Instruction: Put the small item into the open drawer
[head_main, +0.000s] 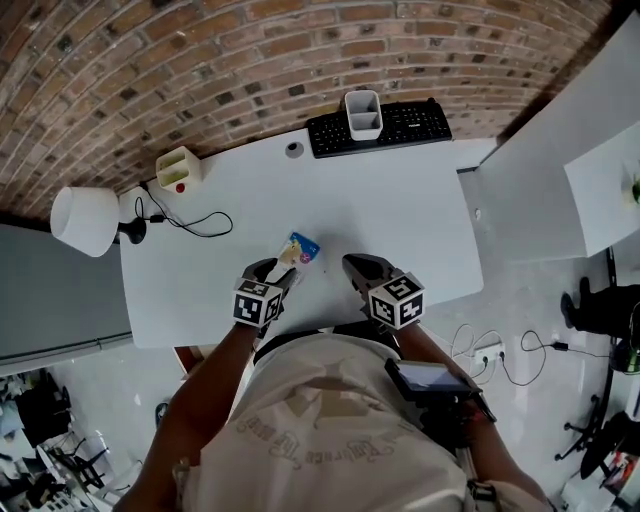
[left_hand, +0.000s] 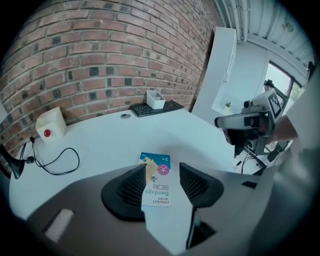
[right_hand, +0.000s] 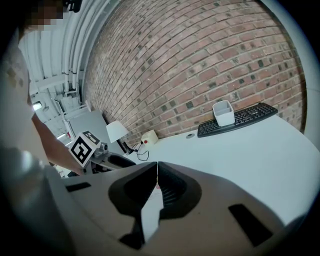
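A small blue-and-white bandage box (head_main: 303, 247) lies on the white table (head_main: 400, 220) near its front edge. My left gripper (head_main: 280, 268) points down at it. In the left gripper view the box (left_hand: 157, 180) sits between the spread jaws of the left gripper (left_hand: 162, 169). It lies close against the left pad, with a gap to the right pad. My right gripper (head_main: 358, 265) hovers just right of the box with nothing in it. In the right gripper view the tips of the right gripper (right_hand: 157, 165) meet. A cream box with a red knob (head_main: 180, 168) stands at the table's far left.
A black keyboard (head_main: 380, 127) with a white container (head_main: 363, 115) on it lies at the far edge by the brick wall. A white lamp (head_main: 85, 220) and a black cable (head_main: 190, 222) sit at the left. A white cabinet (head_main: 560, 150) stands to the right.
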